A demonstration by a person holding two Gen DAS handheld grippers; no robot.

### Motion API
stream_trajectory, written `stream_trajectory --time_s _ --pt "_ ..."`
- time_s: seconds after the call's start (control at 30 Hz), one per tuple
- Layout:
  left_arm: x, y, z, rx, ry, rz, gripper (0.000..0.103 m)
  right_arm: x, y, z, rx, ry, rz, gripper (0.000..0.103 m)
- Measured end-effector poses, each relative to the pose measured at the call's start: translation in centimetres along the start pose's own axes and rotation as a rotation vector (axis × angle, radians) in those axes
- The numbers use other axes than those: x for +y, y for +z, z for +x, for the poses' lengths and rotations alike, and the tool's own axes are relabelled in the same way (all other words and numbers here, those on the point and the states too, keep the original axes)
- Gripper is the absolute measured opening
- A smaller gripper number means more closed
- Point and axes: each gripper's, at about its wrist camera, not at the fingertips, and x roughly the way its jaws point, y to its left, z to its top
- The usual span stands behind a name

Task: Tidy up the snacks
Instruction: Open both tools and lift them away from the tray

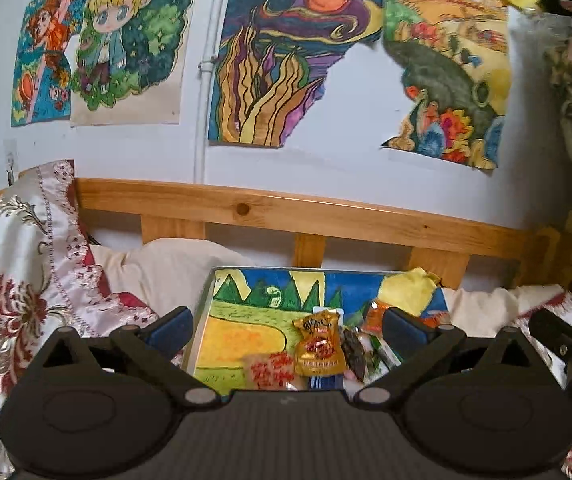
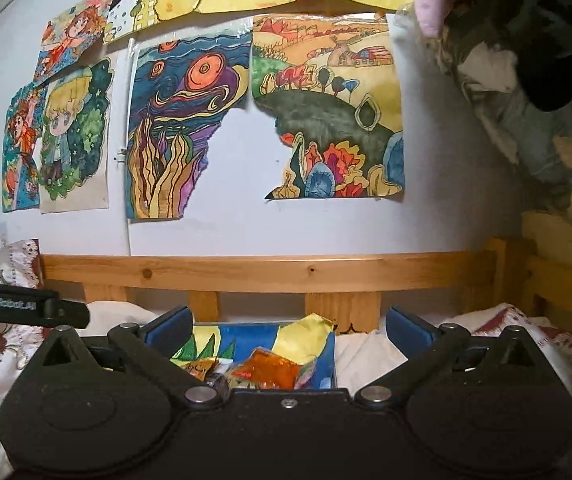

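Gold snack packet (image 1: 320, 344) lies dead ahead, near, between left gripper (image 1: 288, 326) fingers, long axis pointing away — left's closer. Right gripper (image 2: 288, 326) likewise wide open, both empty.

Glossy foil snack packet (image 1: 319, 344) (crinkled), wooden rail (image 1: 286, 212).

"GenRobot.AI" on left gripper (image 2: 25, 305) body; snack print illegible.

the left tool (image 1: 288, 328) hangs wide open above a painted board (image 1: 245, 320) on the bed, where a golden snack packet (image 1: 320, 344) lies among other snacks (image 1: 366, 344).
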Motion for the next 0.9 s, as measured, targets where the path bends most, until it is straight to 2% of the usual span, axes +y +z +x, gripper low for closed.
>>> stream_trajectory --time_s 0.2,0.4,0.6,0.9 --pt "-0.3 -2.0 -3.4 -0.017 -0.017 0.069 0.102 -0.3 -0.4 -3.3 0.006 -0.009 -0.005 0.102" --pt "0.1 -3.8 -5.4 -0.007 -0.038 0.081 0.102 -0.2 -1.2 -6.2 0.006 -0.008 -0.013 0.102" --pt "0.8 -6.9 -6.3 0.009 -0.022 0.121 0.102 -0.2 -3.0 -8.6 0.089 0.043 0.057 0.102" --pt "2.3 -10.7 -6.9 0.099 -0.031 0.139 0.102 0.6 -5.2 -11.1 0.202 0.030 0.061 0.102"
